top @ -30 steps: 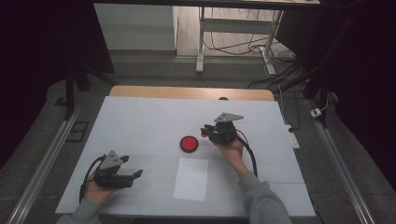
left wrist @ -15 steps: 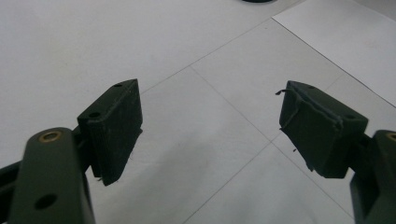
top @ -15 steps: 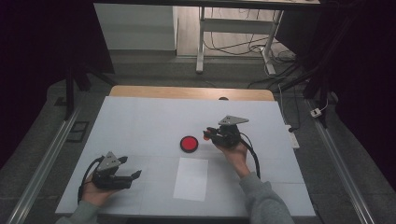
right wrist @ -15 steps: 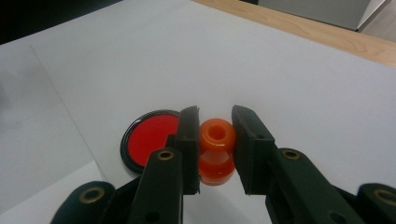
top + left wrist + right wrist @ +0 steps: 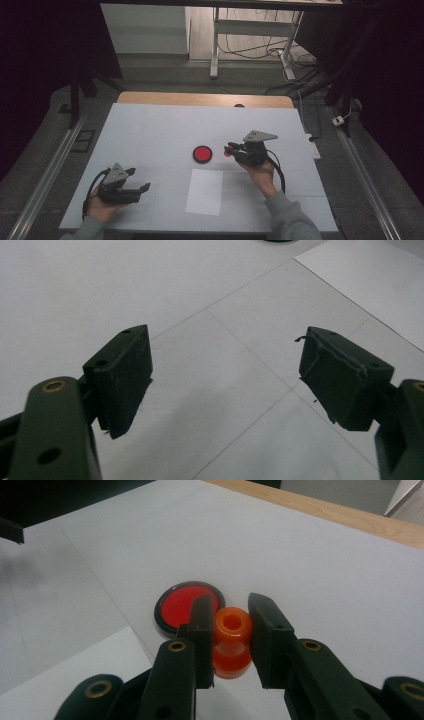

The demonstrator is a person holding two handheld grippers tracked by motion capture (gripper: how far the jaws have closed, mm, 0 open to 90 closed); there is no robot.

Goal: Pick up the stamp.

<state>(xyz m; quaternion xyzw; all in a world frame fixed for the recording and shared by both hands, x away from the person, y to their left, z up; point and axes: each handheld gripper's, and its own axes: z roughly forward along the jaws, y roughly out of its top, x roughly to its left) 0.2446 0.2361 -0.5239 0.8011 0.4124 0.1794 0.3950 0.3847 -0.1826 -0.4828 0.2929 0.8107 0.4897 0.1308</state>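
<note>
White tabletop (image 5: 150,130) with a wooden far edge, dark room around it: from above, my right claw (image 5: 231,148) sits just right of a red disc (image 5: 202,154). My left claw (image 5: 225,380) stands wide open over bare white surface. Right claw's view: jaws pinch an orange spool (image 5: 231,642), disc just beyond.

White table top (image 5: 150,135) had a light wood strip (image 5: 200,99) along its far edge. White paper sheet (image 5: 205,191) lay flat near the front. Beyond stood a metal frame leg (image 5: 215,45) and tangled floor cables (image 5: 260,47).
</note>
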